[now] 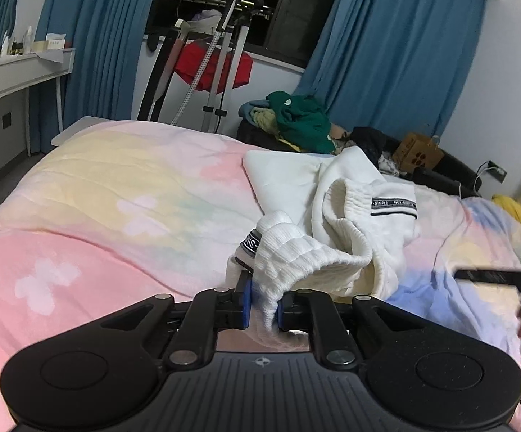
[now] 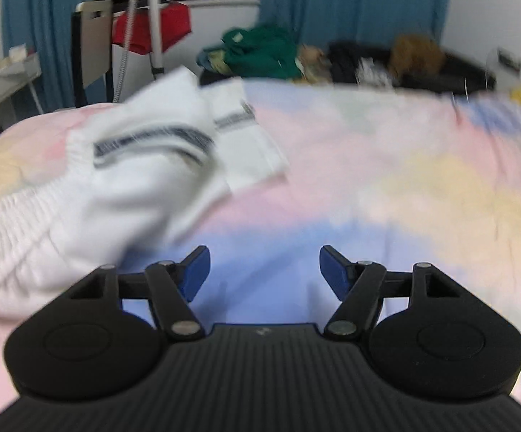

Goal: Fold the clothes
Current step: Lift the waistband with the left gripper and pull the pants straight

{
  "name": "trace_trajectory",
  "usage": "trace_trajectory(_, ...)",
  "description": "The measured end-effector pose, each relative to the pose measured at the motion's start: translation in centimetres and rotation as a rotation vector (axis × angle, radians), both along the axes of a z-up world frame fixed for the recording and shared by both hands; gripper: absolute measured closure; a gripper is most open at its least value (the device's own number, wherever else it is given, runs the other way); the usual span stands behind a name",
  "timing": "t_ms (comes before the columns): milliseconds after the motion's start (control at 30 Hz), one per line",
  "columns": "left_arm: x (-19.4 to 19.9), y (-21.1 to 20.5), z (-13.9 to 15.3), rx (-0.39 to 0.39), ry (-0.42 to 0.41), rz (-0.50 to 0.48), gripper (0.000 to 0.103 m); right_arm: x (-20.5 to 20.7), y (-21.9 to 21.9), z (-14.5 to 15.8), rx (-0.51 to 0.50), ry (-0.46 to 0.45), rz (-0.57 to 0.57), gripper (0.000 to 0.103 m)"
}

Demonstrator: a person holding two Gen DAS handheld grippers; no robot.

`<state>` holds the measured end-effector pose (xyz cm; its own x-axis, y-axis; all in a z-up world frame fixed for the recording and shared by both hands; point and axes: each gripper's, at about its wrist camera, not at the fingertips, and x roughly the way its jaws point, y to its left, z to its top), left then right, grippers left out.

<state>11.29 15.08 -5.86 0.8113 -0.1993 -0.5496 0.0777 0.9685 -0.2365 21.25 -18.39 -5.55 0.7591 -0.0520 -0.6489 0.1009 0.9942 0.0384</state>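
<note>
A white garment with a ribbed elastic band and dark lettered stripes lies bunched on the pastel bed cover. My left gripper is shut on the ribbed white edge of the garment and holds it just above the bed. In the right wrist view the same white garment lies to the left, blurred. My right gripper is open and empty above the blue patch of the cover, to the right of the garment. The right gripper also shows at the right edge of the left wrist view.
A pile of clothes with a green top lies on a dark sofa beyond the bed. A garment steamer stand with a red cloth stands by the window. A white desk is at the left. A cardboard box sits at the right.
</note>
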Motion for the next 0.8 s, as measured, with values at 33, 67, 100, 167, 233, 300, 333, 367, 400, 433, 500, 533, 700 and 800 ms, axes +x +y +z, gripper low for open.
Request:
trace_trajectory(33, 0.0, -0.1, 0.0, 0.008, 0.005, 0.005, 0.089, -0.9, -0.8, -0.6, 0.044, 0.014, -0.005, 0.034)
trace_trajectory(67, 0.1, -0.1, -0.1, 0.014, 0.011, 0.012, 0.089, -1.7, -1.5, -1.1, 0.084, 0.024, -0.014, 0.034)
trace_trajectory(100, 0.1, -0.2, -0.2, 0.019, 0.017, 0.019, 0.089, -2.5, -2.0, -1.6, 0.121, 0.033, -0.024, 0.034)
trace_trajectory(167, 0.3, -0.3, -0.4, 0.030, 0.029, 0.033, 0.089, -3.9, -2.6, -2.4, 0.206, 0.040, -0.048, 0.033)
trace_trajectory(233, 0.4, -0.3, -0.5, 0.040, 0.042, 0.046, 0.089, -4.6, -2.9, -3.3, 0.313, 0.060, -0.052, 0.033)
trace_trajectory(300, 0.5, -0.4, -0.7, 0.051, 0.054, 0.060, 0.088, -5.0, -2.8, -3.7, 0.367, 0.071, -0.049, 0.033)
trace_trajectory(333, 0.5, -0.5, -0.8, 0.057, 0.058, 0.064, 0.087, -5.0, -2.6, -3.8, 0.352, 0.070, -0.046, 0.033)
trace_trajectory(367, 0.5, -0.5, -0.8, 0.061, 0.061, 0.066, 0.086, -4.9, -2.4, -3.8, 0.333, 0.070, -0.045, 0.033)
trace_trajectory(400, 0.5, -0.5, -0.9, 0.062, 0.064, 0.069, 0.085, -4.7, -2.1, -3.9, 0.301, 0.071, -0.049, 0.033)
trace_trajectory(433, 0.6, -0.4, -0.9, 0.061, 0.067, 0.072, 0.085, -4.4, -1.9, -4.0, 0.273, 0.074, -0.056, 0.033)
trace_trajectory(500, 0.6, -0.1, -0.9, 0.051, 0.068, 0.080, 0.083, -3.7, -2.1, -4.6, 0.256, 0.088, -0.088, 0.034)
trace_trajectory(533, 0.6, 0.0, -0.8, 0.045, 0.067, 0.085, 0.083, -3.7, -2.5, -4.9, 0.264, 0.093, -0.110, 0.034)
trace_trajectory(700, 0.8, 1.0, -1.0, -0.002, 0.081, 0.112, 0.081, -4.2, -4.3, -4.9, 0.264, 0.059, -0.223, 0.034)
trace_trajectory(800, 0.8, 1.3, -1.0, -0.026, 0.087, 0.121, 0.079, -4.6, -4.7, -4.4, 0.285, 0.010, -0.237, 0.033)
